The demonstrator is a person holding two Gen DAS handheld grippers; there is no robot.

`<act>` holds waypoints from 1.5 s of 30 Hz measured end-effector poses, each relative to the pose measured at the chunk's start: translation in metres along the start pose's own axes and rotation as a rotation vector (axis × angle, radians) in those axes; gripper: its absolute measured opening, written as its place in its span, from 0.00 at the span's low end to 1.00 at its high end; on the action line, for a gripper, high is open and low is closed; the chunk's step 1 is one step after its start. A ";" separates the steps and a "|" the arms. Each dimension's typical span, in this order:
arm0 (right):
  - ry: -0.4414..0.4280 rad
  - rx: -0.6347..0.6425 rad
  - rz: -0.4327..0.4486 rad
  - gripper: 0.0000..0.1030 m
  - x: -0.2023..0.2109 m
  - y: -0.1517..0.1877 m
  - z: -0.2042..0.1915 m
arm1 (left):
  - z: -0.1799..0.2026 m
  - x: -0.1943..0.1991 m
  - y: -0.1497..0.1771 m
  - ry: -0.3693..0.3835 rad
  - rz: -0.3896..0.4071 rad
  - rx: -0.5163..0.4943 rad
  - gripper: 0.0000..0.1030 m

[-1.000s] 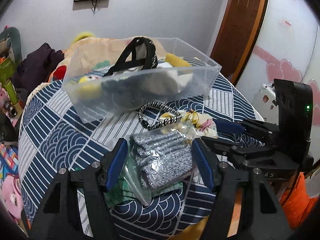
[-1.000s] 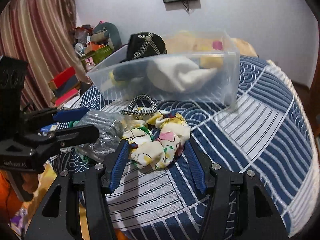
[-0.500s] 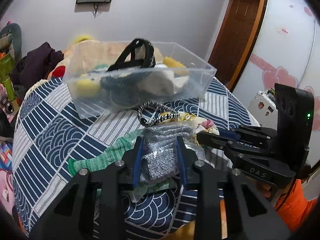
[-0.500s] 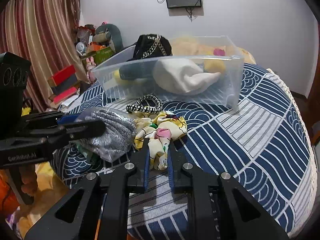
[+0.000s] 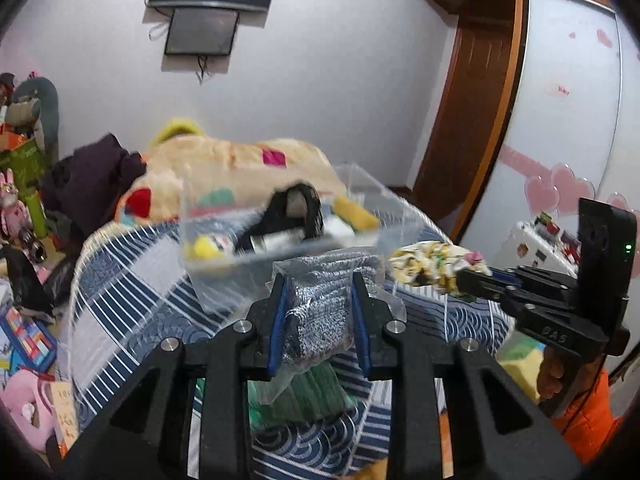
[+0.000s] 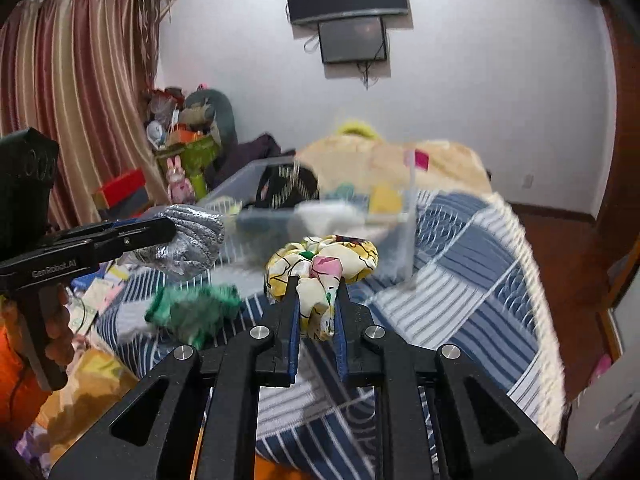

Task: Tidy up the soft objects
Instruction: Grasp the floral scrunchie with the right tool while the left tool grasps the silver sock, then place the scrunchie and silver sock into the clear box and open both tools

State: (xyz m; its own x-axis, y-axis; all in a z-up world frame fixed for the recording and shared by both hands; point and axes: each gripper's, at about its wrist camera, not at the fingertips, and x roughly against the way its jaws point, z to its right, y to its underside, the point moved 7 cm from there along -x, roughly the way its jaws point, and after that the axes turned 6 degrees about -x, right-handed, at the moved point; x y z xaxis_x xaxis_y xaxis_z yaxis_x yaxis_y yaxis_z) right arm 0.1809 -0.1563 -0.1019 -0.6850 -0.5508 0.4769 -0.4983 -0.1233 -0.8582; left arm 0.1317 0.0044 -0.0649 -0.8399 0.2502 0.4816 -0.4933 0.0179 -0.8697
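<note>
My left gripper (image 5: 319, 280) is shut on a clear bag of grey knit cloth (image 5: 320, 312) and holds it lifted above the bed. The bag also shows in the right wrist view (image 6: 188, 236). My right gripper (image 6: 318, 284) is shut on a yellow floral scrunchie (image 6: 324, 264), lifted off the bed; it also shows in the left wrist view (image 5: 432, 260). A clear plastic bin (image 5: 224, 272) with a black bag, a white cloth and yellow items stands ahead of both grippers. A green knit cloth (image 6: 192, 308) lies on the bed below the bag.
The bed has a blue and white patterned cover (image 6: 472, 280). A beige blanket (image 5: 240, 160) and dark clothes (image 5: 92, 180) lie behind the bin. Toys and boxes (image 6: 180, 160) crowd the left side. A wardrobe (image 5: 560, 140) stands at the right.
Both grippers closed on their items and have lifted them off the bed toward the bin. The green cloth, once under the bag, now lies uncovered.
</note>
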 end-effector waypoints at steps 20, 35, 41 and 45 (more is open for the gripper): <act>0.042 0.044 0.064 0.13 -0.048 -0.077 0.000 | -0.068 -0.051 -0.064 -0.170 0.047 0.005 0.28; 0.077 0.076 -0.126 0.13 -0.113 -0.056 0.011 | -0.077 -0.135 -0.033 -0.138 -0.125 0.018 0.28; 0.091 0.101 -0.151 0.16 -0.116 -0.052 0.011 | -0.076 -0.144 -0.029 -0.117 -0.166 0.031 0.29; 0.096 0.116 -0.158 0.22 -0.112 -0.054 0.010 | -0.072 -0.140 -0.028 -0.102 -0.185 0.026 0.33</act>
State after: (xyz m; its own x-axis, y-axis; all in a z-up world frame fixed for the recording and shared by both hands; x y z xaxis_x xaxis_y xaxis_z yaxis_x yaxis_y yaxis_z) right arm 0.2899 -0.0966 -0.1114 -0.6534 -0.4362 0.6186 -0.5431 -0.2992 -0.7846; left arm 0.2793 0.0382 -0.1156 -0.7520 0.1461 0.6428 -0.6462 0.0291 -0.7626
